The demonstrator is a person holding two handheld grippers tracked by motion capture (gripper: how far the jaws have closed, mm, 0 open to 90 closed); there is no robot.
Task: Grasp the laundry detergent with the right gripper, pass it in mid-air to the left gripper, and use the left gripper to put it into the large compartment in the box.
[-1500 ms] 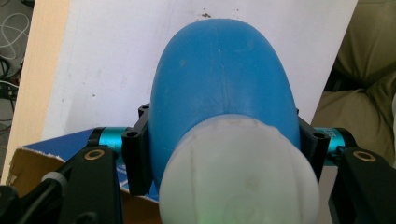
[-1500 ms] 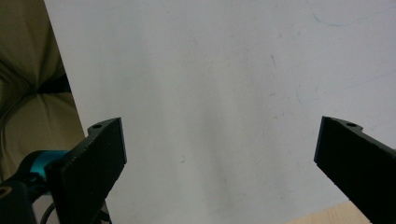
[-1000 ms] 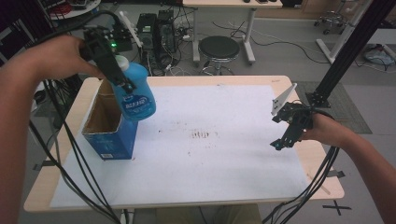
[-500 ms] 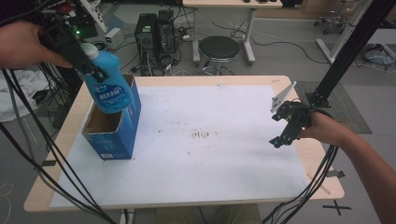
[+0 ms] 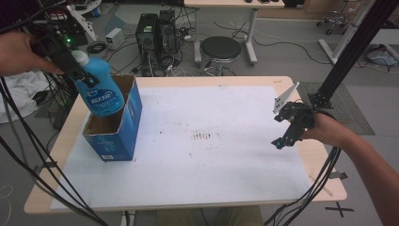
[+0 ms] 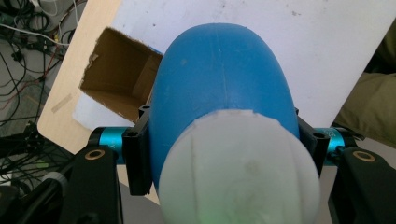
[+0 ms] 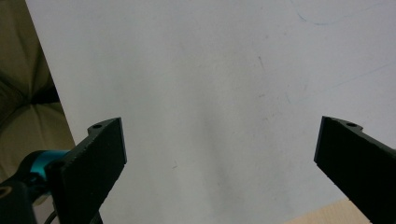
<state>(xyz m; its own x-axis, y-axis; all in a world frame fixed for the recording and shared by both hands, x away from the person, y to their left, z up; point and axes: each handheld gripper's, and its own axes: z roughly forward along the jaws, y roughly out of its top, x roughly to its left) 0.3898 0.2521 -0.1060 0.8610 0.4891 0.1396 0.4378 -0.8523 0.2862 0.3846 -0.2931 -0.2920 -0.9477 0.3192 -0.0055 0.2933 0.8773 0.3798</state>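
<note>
Tabletop (image 5: 226, 188): wood with a white sheet over it, filling the centre of the high view. It has kept its place, and the faint reddish smudge mid-sheet is unchanged.
Box (image 5: 123, 134): blue carton, top open, at the left of the sheet in the high view. It shows again in the upper left of the left gripper view (image 6: 122, 77) with a bare brown interior. It has not shifted over the last second.
Bottle (image 5: 99, 89): blue with a white cap. A second ago it hung over the box's right wall; it has since travelled to the upper left of the frame and now hangs tilted above the far left corner of the opening, cap up-left, base just above the rim. It is not yet inside.
Left tongs (image 6: 224, 140): held narrow, one jaw pressed on each side of the bottle just below the cap. The grip is unchanged throughout the move.
Right tongs (image 7: 219, 154): jaws wide with nothing between them, above bare sheet. In the high view they sit at the right edge (image 5: 286, 134), stationary since a second ago.
Meaning: judged from the shift, the bottle is being lined up over the opening. Lowering it in and releasing remain to be done.
</note>
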